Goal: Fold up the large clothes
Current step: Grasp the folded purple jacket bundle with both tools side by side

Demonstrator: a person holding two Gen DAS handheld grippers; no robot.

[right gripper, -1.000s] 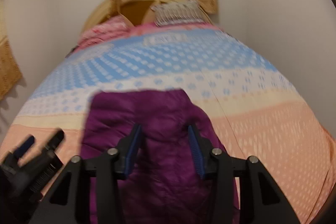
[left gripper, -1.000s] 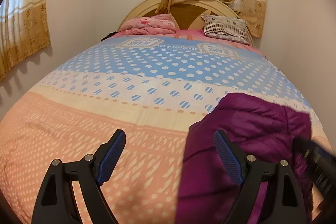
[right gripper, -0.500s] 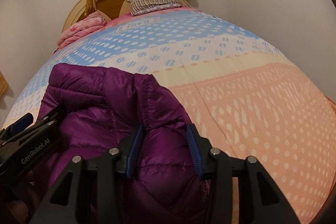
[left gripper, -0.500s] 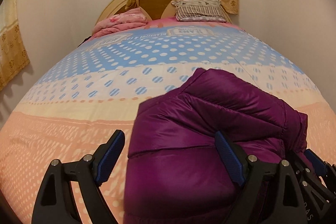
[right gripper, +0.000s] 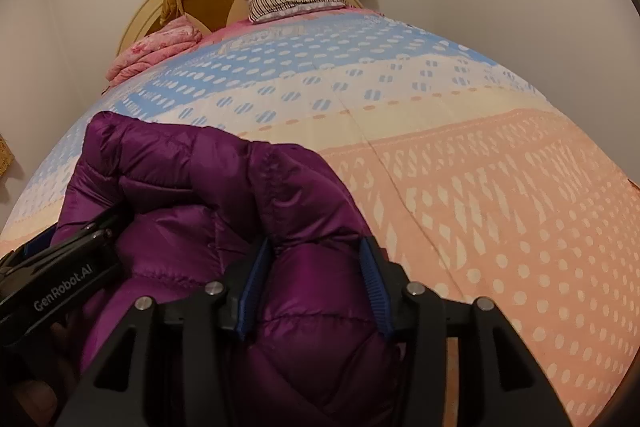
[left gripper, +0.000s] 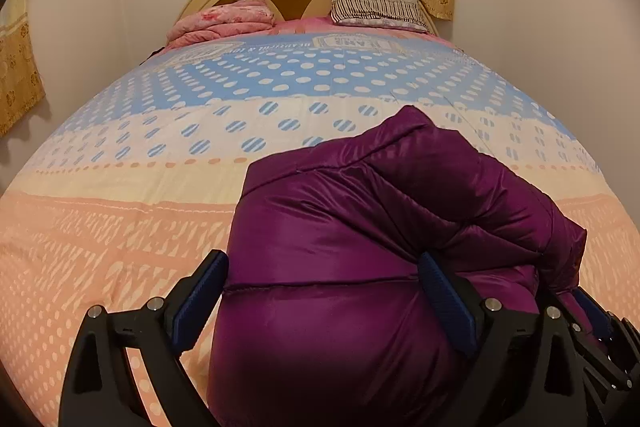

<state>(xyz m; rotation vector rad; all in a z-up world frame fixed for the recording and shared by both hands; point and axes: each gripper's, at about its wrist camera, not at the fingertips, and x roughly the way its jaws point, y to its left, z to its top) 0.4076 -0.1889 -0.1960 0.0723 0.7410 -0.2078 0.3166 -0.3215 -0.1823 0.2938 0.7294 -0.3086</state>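
Note:
A purple puffer jacket (left gripper: 380, 247) lies bunched on the bed near its foot; it also shows in the right wrist view (right gripper: 240, 211). My left gripper (left gripper: 324, 303) is wide open, with its jaws standing on either side of the jacket's near bulk. My right gripper (right gripper: 314, 287) holds a thick puffy fold of the jacket between its blue pads. The left gripper's body (right gripper: 60, 287) shows at the left of the right wrist view, pressed against the jacket.
The bed (left gripper: 160, 155) has a quilt in blue, cream and peach bands with dots. A pink folded blanket (left gripper: 224, 23) and a striped pillow (left gripper: 376, 5) lie by the headboard. Walls stand close on both sides, with curtains behind.
Both grippers have moved closer to each other and to the jacket. The left gripper now straddles the jacket, which earlier lay off to its right. The right gripper keeps its hold.

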